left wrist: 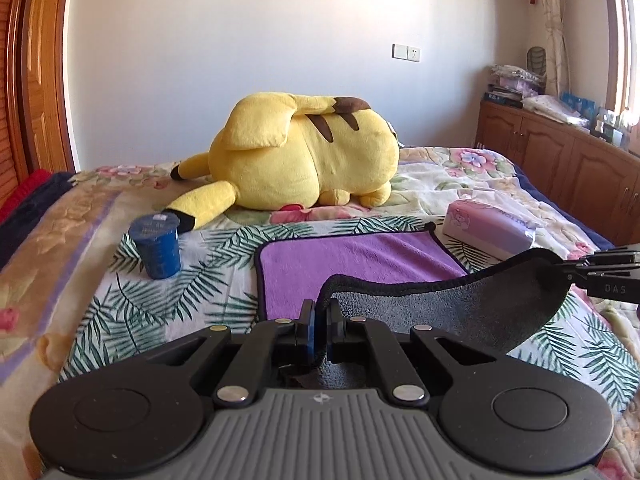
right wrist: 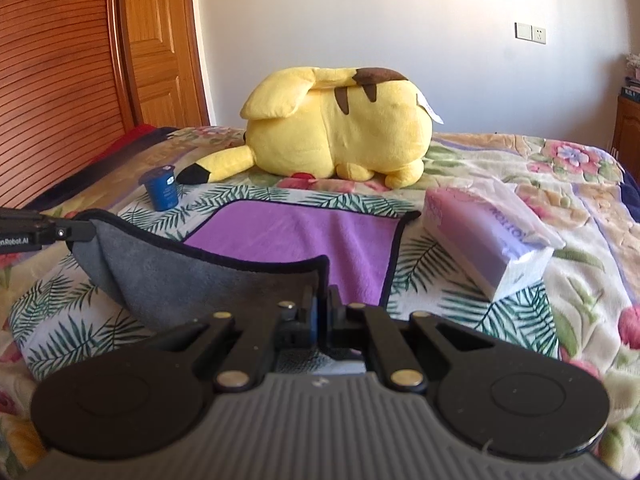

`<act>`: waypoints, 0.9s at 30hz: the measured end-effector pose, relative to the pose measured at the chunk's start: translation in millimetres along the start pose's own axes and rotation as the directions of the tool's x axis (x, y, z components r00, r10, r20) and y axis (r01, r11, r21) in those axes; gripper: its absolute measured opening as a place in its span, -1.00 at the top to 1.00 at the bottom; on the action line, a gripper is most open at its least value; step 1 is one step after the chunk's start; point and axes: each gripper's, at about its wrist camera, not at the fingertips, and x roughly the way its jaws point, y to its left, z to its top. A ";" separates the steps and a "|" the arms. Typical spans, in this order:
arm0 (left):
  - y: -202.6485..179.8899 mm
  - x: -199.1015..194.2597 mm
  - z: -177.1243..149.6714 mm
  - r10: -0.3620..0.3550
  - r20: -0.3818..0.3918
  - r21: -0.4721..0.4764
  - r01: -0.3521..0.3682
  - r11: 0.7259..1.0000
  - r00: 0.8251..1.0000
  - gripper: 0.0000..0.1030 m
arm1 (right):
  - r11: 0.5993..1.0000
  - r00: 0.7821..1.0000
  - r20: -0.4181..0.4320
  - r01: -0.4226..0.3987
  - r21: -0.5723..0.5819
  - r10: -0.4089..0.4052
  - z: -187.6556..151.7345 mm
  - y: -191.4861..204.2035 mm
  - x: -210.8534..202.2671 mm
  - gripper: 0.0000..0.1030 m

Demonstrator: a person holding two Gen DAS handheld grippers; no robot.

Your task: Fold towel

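Observation:
A towel, purple on top (left wrist: 352, 264) and grey underneath (left wrist: 460, 304), lies on the bed with its near edge lifted. My left gripper (left wrist: 321, 312) is shut on the near left corner of the towel. My right gripper (right wrist: 322, 300) is shut on the near right corner; it also shows at the right of the left wrist view (left wrist: 576, 270). The grey underside (right wrist: 180, 276) hangs in a curve between the two grippers, above the purple part (right wrist: 304, 236) that lies flat. The left gripper shows at the left edge of the right wrist view (right wrist: 80, 232).
A large yellow plush toy (left wrist: 308, 152) lies behind the towel. A blue cup (left wrist: 158, 246) stands left of the towel. A purple tissue pack (left wrist: 490, 226) lies to its right. A wooden cabinet (left wrist: 560, 152) runs along the right of the bed.

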 end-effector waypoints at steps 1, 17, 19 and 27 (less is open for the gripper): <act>0.4 2.2 1.5 0.002 0.002 0.005 -0.002 1.000 1.000 1.00 | 1.000 1.000 0.002 0.002 -0.006 -0.002 1.6 -0.2 1.8 0.90; -1.5 33.2 20.4 0.031 0.011 0.082 -0.032 0.996 0.999 1.00 | 0.996 0.999 0.000 0.039 -0.076 -0.039 14.6 3.0 16.6 0.90; -1.3 34.8 25.9 0.034 0.016 0.088 -0.036 0.995 0.999 1.00 | 0.996 0.999 0.008 0.039 -0.083 -0.039 19.6 2.7 15.7 0.91; -5.4 39.3 53.5 0.043 0.056 0.128 -0.050 0.990 0.998 1.00 | 0.991 0.999 0.028 0.048 -0.122 -0.045 39.1 -4.4 22.4 0.91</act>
